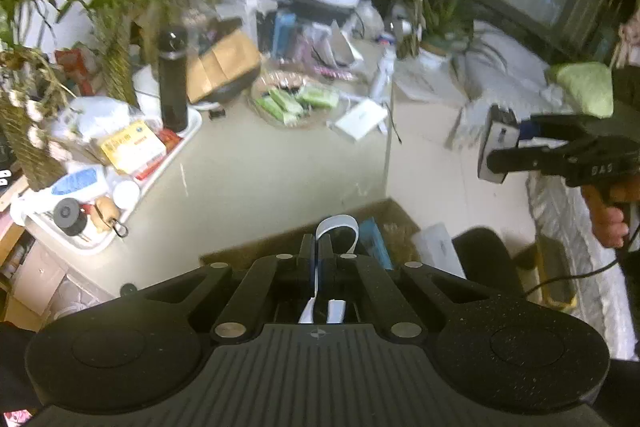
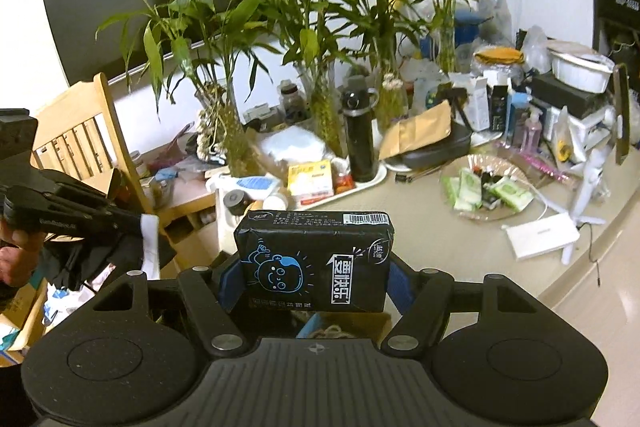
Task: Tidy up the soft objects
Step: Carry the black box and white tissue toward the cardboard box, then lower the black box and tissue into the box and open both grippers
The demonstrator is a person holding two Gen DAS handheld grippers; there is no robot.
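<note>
Dim indoor light — fisheye warp, blur

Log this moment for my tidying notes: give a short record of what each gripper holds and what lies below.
left gripper: shut on white strip
right gripper: shut on black pack
below left gripper: cardboard box, open
table: glass dish with green packs; black flask on white tray
</note>
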